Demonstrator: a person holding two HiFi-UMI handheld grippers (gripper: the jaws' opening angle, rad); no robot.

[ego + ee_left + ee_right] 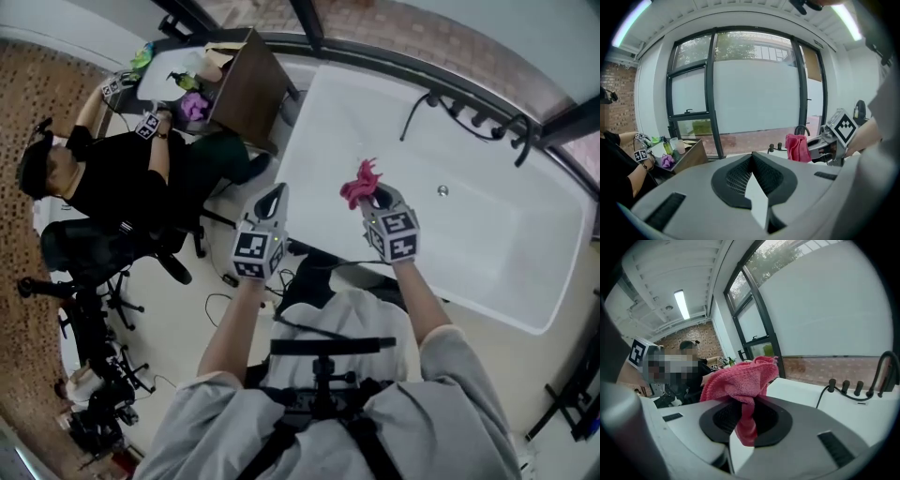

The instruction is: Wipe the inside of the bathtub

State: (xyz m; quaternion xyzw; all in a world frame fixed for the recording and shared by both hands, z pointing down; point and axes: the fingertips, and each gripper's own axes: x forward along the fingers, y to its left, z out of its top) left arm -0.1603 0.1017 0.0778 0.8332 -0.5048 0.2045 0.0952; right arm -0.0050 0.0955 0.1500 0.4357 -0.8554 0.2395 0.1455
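The cloth (361, 181) sits in the right gripper (373, 195) above the bathtub (487, 248), the left gripper (275, 202) just left.

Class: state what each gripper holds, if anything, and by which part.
Right gripper pinches the pink cloth by a bunched fold; the rest stands above. Left gripper holds nothing, jaws together.

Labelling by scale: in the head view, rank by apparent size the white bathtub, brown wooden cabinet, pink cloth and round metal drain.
Largest to smallest:
white bathtub
brown wooden cabinet
pink cloth, nearer the camera yet smaller
round metal drain
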